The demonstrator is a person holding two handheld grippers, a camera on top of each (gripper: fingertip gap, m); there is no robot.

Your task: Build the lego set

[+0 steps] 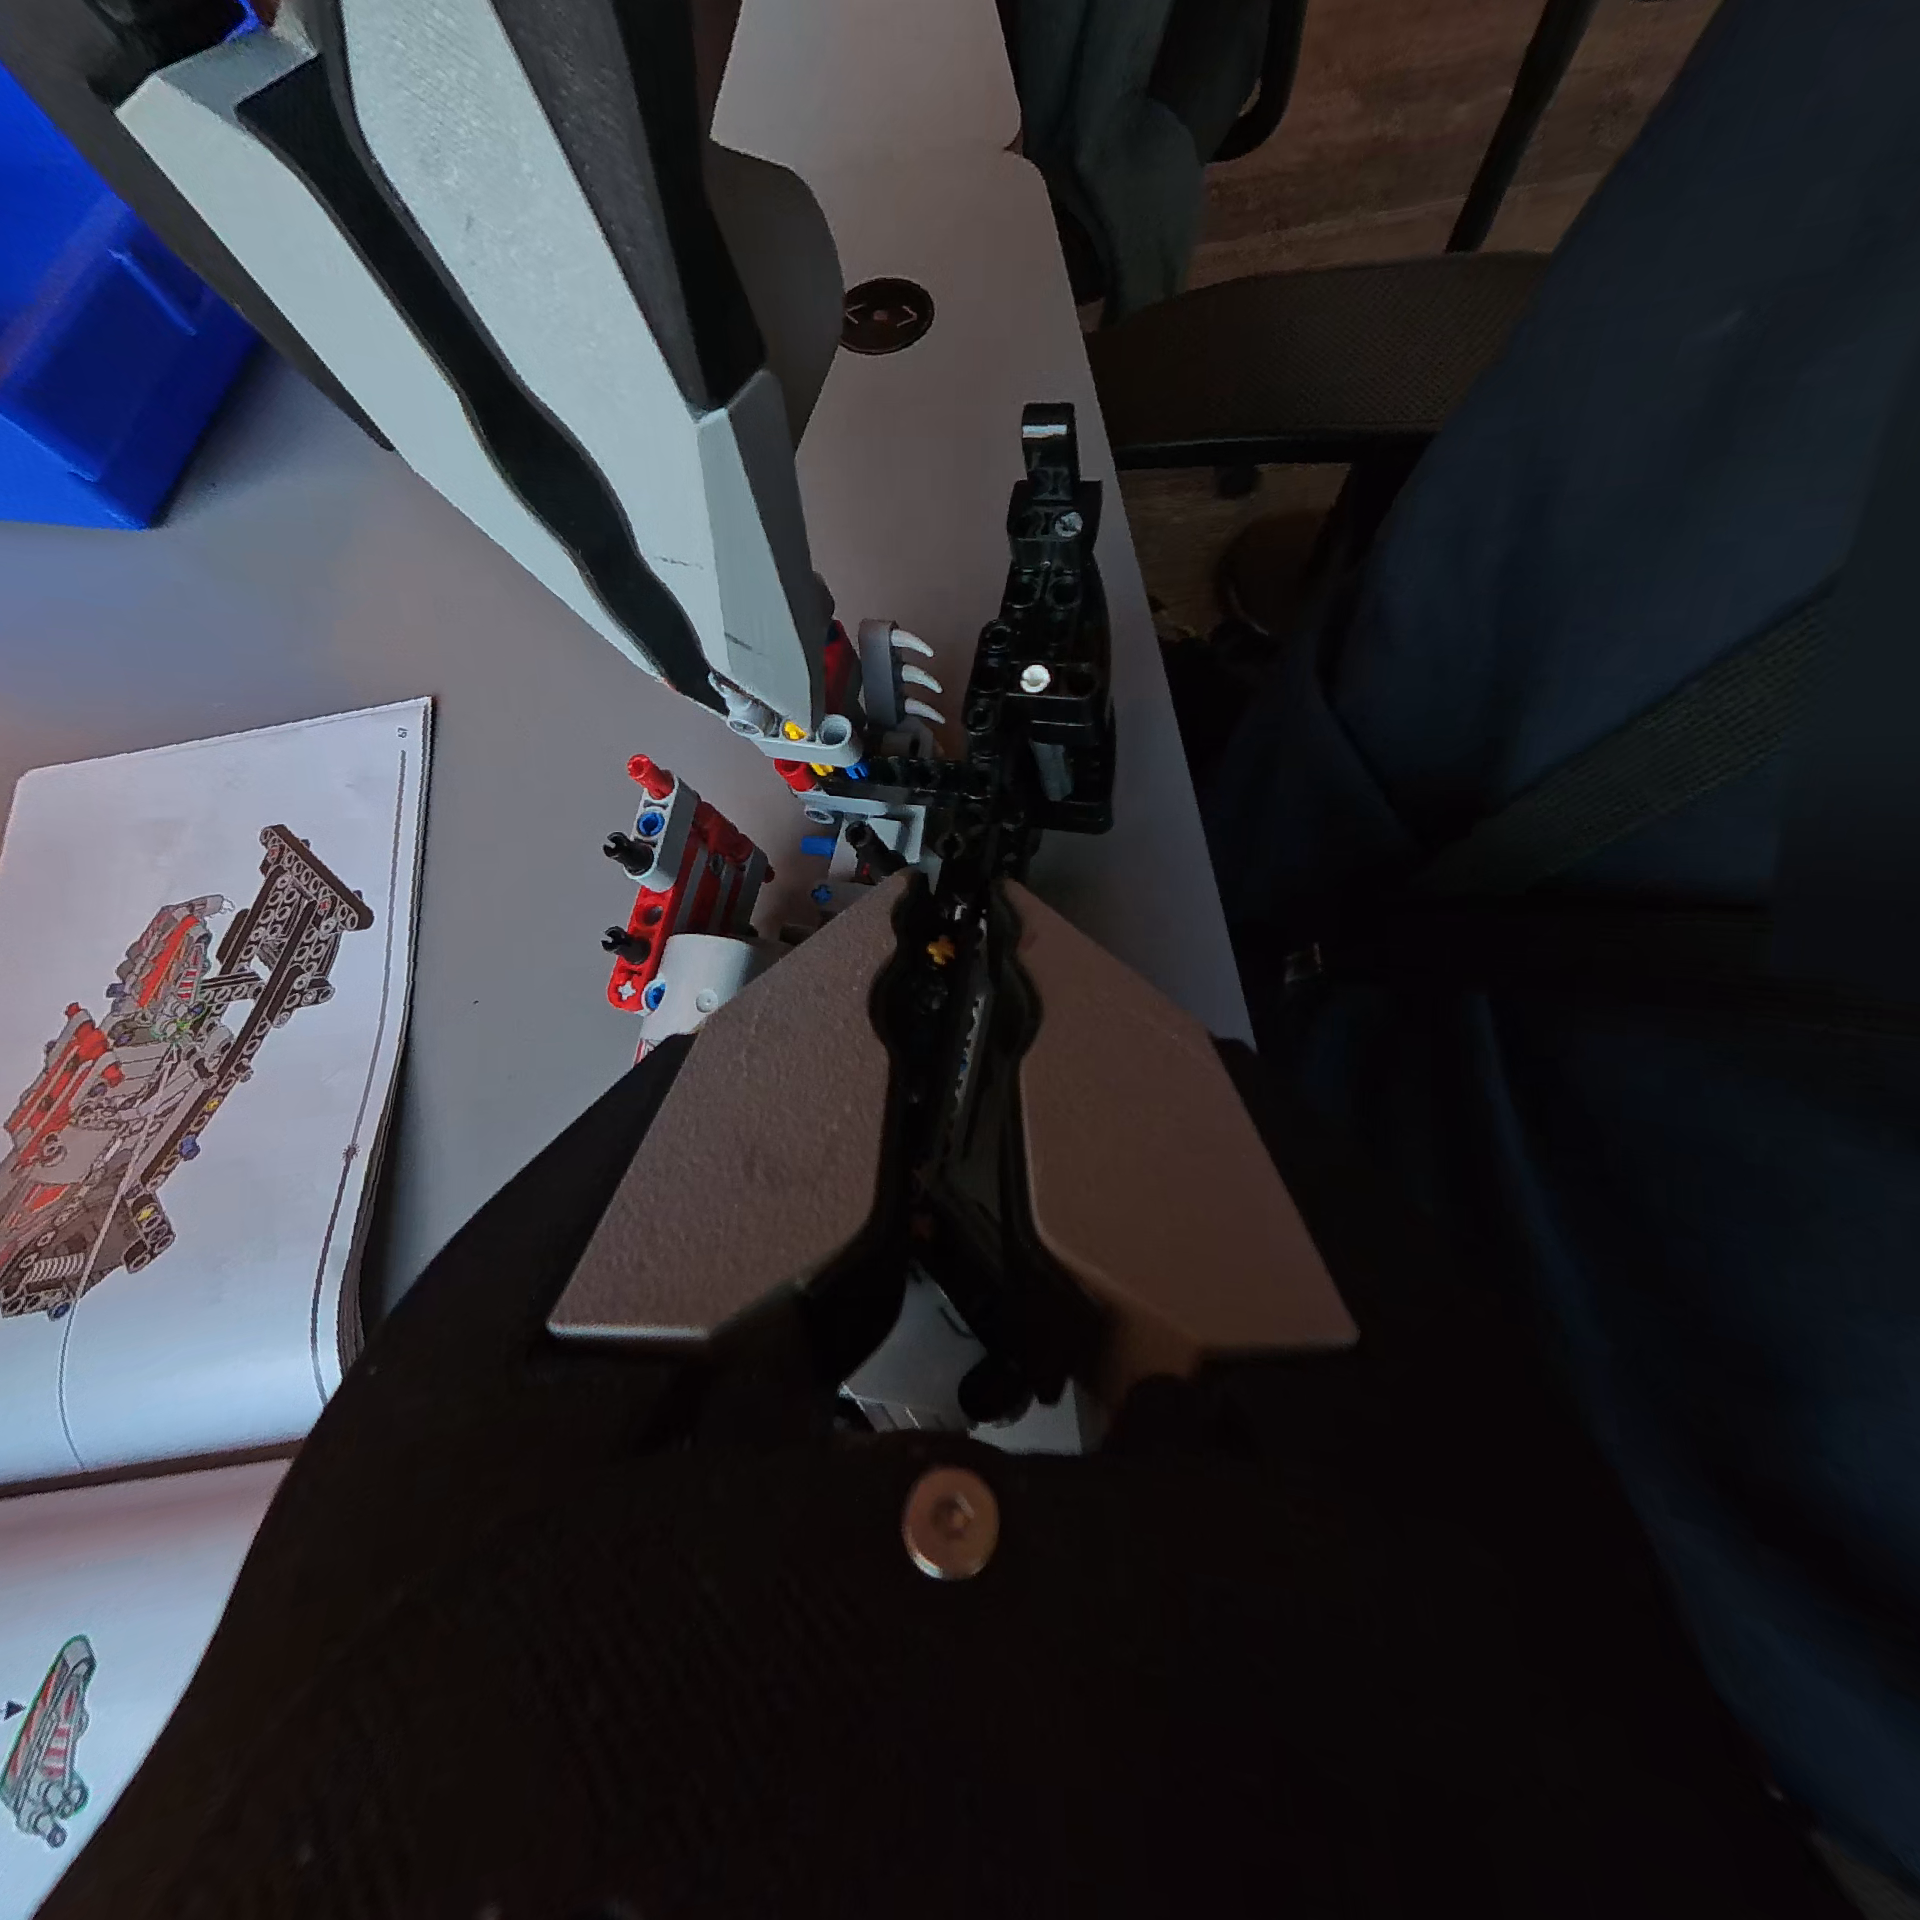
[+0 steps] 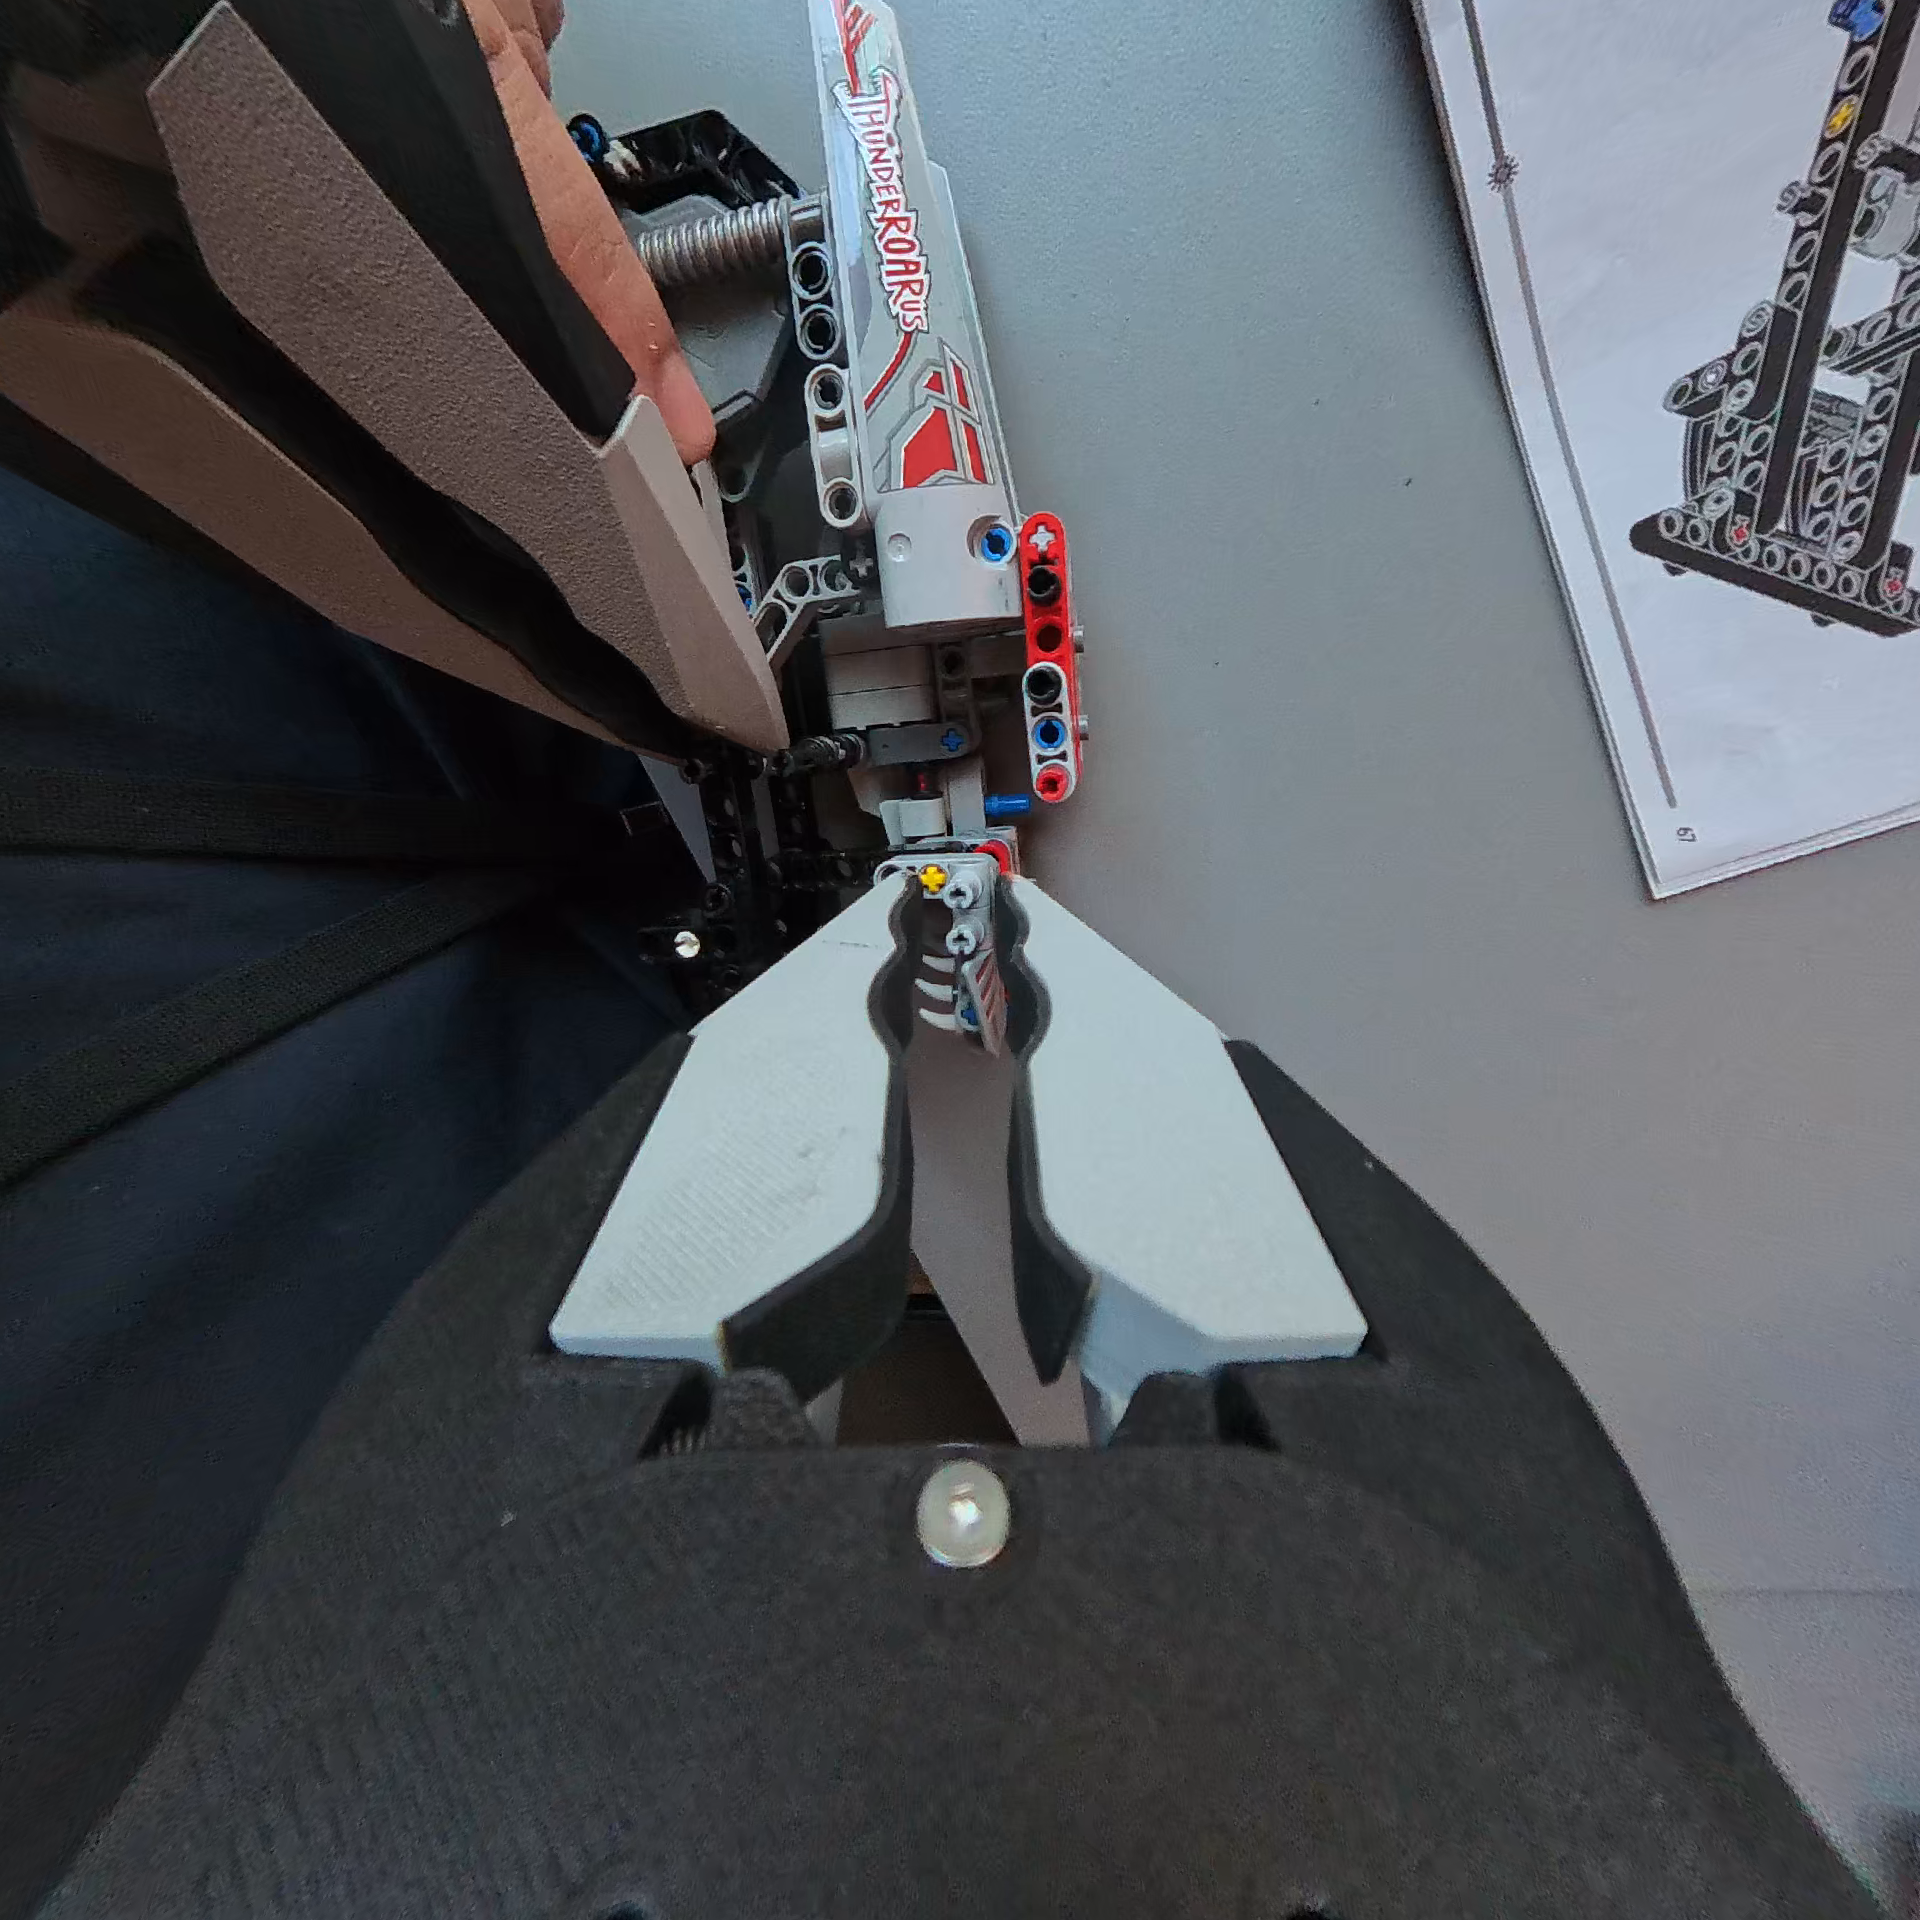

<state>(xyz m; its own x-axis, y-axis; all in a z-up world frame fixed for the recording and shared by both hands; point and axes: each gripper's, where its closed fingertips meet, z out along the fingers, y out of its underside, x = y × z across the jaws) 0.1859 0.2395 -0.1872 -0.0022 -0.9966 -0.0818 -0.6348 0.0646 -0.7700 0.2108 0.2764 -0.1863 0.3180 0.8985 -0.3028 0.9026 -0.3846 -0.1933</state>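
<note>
The partly built Lego model has a white stickered panel, a red beam and a black frame. It stands at the grey table's right edge. My left gripper is shut on the black frame; it also shows in the right wrist view, with a hand behind it. My right gripper is shut on a small grey claw piece with white claws. It holds that piece against the model's end. The right gripper reaches in from the upper left in the left wrist view.
An open instruction booklet lies on the table left of the model; it also shows in the right wrist view. A blue bin stands at the back left. A dark chair and a person's dark blue clothing lie beyond the table edge. The gap from one gripper's tips to the other's is roughly 5 cm.
</note>
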